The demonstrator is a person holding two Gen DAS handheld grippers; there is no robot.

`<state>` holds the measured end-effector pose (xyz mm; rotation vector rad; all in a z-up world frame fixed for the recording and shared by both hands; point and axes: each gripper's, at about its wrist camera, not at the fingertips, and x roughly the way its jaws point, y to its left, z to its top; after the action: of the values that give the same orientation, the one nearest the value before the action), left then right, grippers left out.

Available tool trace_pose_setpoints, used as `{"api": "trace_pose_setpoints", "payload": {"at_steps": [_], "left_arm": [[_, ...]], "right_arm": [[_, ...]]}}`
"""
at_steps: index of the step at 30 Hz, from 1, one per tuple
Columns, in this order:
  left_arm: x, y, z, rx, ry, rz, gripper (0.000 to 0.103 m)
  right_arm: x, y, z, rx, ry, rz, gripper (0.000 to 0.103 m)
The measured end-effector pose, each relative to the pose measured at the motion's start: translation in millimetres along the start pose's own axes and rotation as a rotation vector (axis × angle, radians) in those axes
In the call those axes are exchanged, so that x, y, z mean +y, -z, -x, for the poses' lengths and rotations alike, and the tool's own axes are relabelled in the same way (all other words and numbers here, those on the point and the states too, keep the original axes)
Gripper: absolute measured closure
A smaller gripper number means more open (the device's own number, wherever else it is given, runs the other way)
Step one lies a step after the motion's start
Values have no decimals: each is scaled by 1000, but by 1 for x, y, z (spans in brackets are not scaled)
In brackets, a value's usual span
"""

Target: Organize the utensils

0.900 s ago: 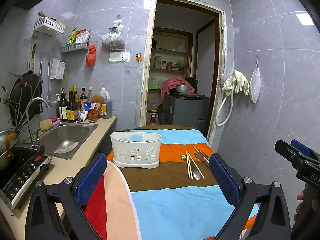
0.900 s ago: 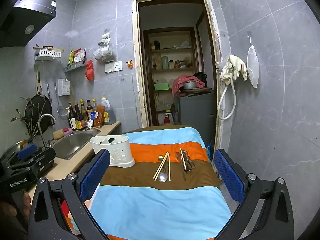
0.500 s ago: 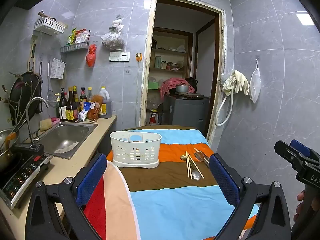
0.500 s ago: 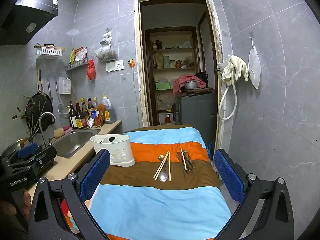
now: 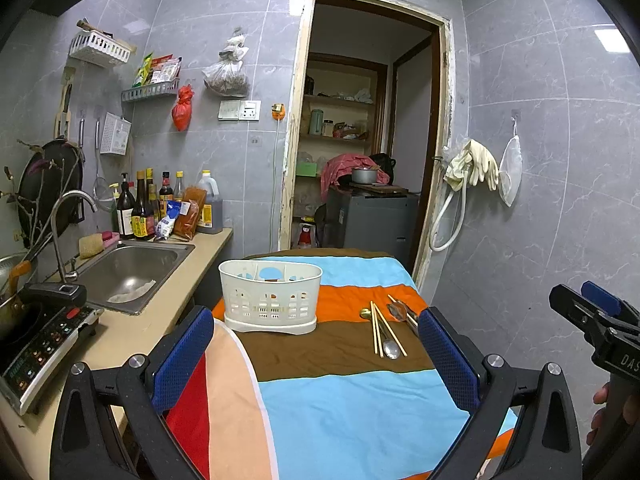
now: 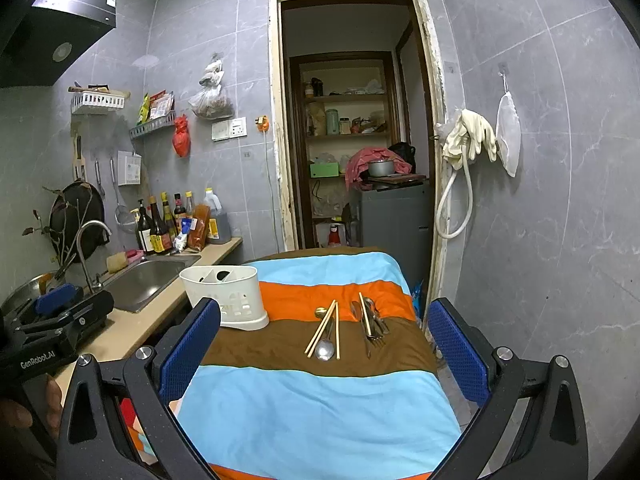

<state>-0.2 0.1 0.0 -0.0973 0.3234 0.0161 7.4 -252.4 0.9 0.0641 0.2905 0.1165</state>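
**Q:** Where is this, and what is laid out?

**A:** Grey-tiled kitchen walls surround a table under a striped cloth, the landmark for everything else. A counter with a steel sink runs along the cloth's left edge; an open doorway stands beyond its far end. On the cloth's far left sits a white slotted utensil caddy. To the caddy's right, on the brown and orange stripes, lie the loose utensils: a pair of chopsticks crossing a spoon, then a second cluster of forks and another chopstick nearer the cloth's right edge.

**Q:** How do the utensils lie relative to the grippers?

**A:** Their long axes run roughly away from the cameras, along the cloth's length. In the right wrist view both clusters sit almost centred between the fingers, well ahead. In the left wrist view they lie off to the right, close to the right finger, with the caddy ahead instead. So the right gripper looks better placed to reach them.

**Q:** And the claws themselves?

**A:** The left gripper and right gripper are both spread wide above the cloth's near end, holding nothing and touching nothing.
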Motion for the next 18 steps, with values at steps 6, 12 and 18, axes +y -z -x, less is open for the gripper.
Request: {"api": "trace_pose_setpoints", "payload": {"at_steps": [6, 12, 18], "left_arm": [[0, 0, 0, 2, 0, -1, 0], [0, 6, -5, 3, 0, 6, 0], [1, 7, -5, 4, 1, 6, 0]], "right_arm": [[3, 1, 0, 3, 0, 1, 1], [4, 3, -2, 3, 2, 2, 1], [-1, 3, -2, 7, 1, 4, 1]]}}
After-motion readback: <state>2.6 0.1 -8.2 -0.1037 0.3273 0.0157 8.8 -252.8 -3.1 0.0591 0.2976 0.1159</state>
